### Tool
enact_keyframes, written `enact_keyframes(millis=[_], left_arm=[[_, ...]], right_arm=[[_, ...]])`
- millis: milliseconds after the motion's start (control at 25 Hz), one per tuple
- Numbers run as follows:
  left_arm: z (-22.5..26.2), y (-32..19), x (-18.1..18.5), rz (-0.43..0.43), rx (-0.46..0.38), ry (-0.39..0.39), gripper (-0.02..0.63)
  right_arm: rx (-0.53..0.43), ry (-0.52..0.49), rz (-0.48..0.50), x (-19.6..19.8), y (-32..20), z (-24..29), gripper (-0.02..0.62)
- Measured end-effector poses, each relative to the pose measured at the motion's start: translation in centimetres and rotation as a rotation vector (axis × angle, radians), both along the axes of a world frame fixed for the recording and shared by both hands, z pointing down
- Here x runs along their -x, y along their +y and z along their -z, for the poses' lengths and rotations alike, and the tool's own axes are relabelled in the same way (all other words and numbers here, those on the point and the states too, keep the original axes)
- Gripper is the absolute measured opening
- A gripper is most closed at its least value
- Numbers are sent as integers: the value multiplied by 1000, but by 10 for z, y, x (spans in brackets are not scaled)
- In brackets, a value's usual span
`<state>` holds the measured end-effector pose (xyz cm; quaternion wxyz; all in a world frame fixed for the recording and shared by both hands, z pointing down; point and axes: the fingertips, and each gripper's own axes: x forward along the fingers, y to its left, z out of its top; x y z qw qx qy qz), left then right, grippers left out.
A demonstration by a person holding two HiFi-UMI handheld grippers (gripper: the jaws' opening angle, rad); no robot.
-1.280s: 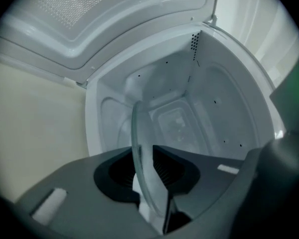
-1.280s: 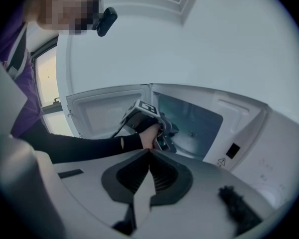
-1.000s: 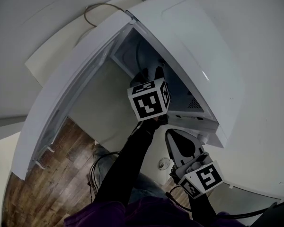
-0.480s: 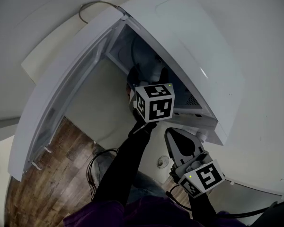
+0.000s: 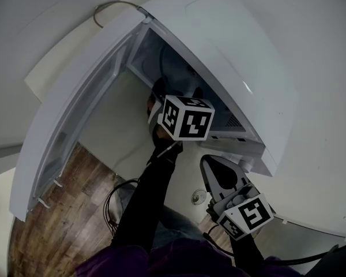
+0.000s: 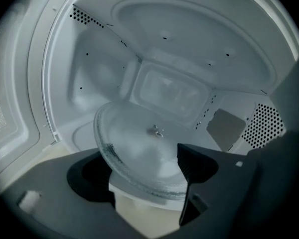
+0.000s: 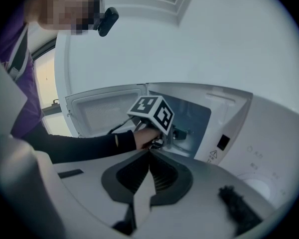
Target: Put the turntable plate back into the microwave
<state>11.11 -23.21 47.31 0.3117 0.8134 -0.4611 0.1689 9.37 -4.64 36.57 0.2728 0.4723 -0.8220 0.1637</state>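
Note:
The clear glass turntable plate sits inside the white microwave, tilted, with its near rim toward me. My left gripper reaches into the cavity with its marker cube at the mouth. Its jaws are opening, and the plate's near rim lies between them with the pads apart from the glass. My right gripper hangs below the microwave's front corner, outside the cavity. Its jaws are shut tip to tip on nothing.
The microwave door swings wide open to the left. Perforated vents and a mica cover mark the cavity's right wall. A cable loops behind the microwave. Below are wooden floor and loose cords.
The left gripper's marker cube has rolled and drifted slightly left at the microwave's mouth. The right gripper has stayed where it was.

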Motion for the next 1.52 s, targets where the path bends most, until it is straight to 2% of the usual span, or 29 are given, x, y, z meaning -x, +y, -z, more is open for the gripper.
enact_keyframes(millis=[160, 440, 480, 560, 840, 1000, 1160, 1320, 1400, 1520], left_arm=[[0, 0, 2, -22, 16, -12, 410], [-2, -1, -2, -12, -15, -46, 458], [-2, -1, -5, -23, -21, -49, 482], [-3, 0, -12, -43, -37, -57, 588], [-5, 2, -14, -43, -74, -85, 594], [-3, 5, -13, -65, -100, -60, 594], [0, 4, -9, -78, -46, -8, 584], [6, 5, -6, -95, -16, 74, 581], [8, 5, -5, -95, -2, 108, 581], [11, 4, -5, -100, 14, 148, 581]], right_arm=[[2, -3, 1, 0, 0, -1, 9], [0, -5, -4, -3, 1, 0, 9], [0, -5, -6, -4, 2, 0, 9], [3, -5, -8, -5, 3, -1, 9], [6, -9, -14, -10, 7, -2, 9], [8, -11, -17, -13, 7, -3, 9], [0, -16, -8, -9, 6, -4, 9], [-55, 66, -6, -11, -15, -14, 11], [-71, 100, -27, -10, -31, -27, 11], [-66, 77, -111, -10, -56, -50, 11]])
